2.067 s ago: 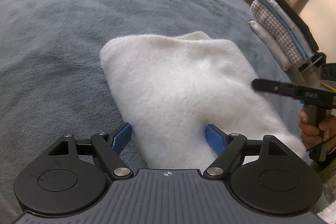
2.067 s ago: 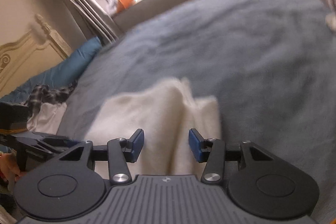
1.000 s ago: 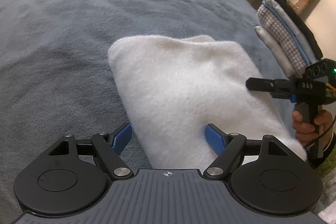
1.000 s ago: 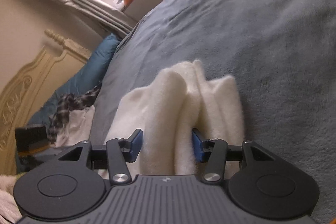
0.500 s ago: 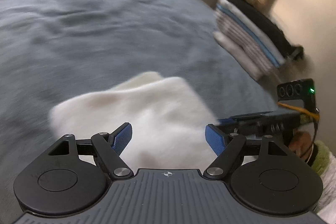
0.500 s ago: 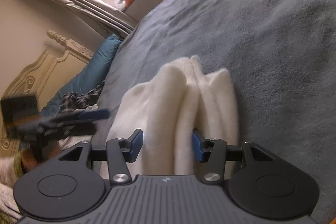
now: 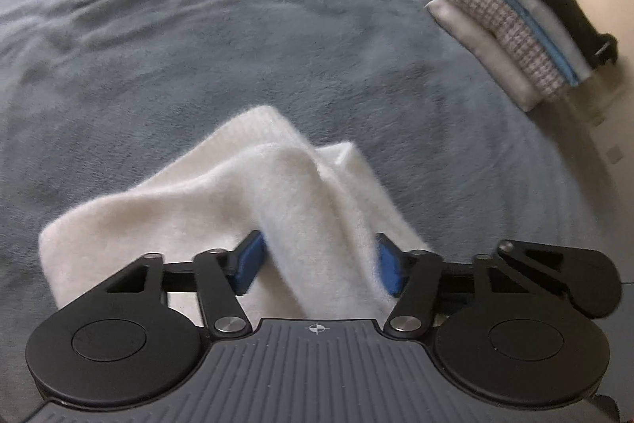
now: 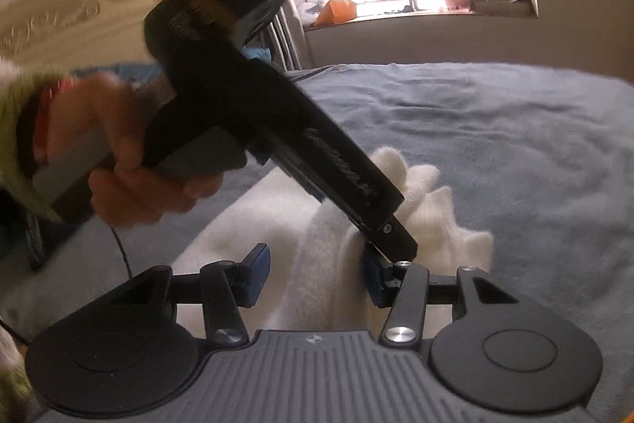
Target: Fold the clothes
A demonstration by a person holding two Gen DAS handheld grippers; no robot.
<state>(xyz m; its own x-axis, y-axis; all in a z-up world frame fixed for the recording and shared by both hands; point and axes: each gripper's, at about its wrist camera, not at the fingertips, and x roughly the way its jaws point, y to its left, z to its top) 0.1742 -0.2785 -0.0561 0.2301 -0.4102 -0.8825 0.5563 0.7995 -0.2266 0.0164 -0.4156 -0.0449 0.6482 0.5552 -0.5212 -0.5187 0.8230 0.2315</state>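
While the white fleece garment (image 7: 222,209) lies bunched on the grey bed cover (image 7: 198,26), both tongs stand spread around its raised folds, neither pinching cloth; the left tongs (image 7: 317,260) straddle a thick ridge that rises between the blue pads, and the right tongs (image 8: 315,274) straddle a similar hump (the left tool's body crosses just above them, its tip meeting the right-hand pad). I judge this a bracketing hold, meant to gather the bundled layers from two sides so they lift together without unrolling. Ahead and to the right of the left tongs, well apart, sits a stack of folded clothes (image 7: 511,14); the garment may be bound there.
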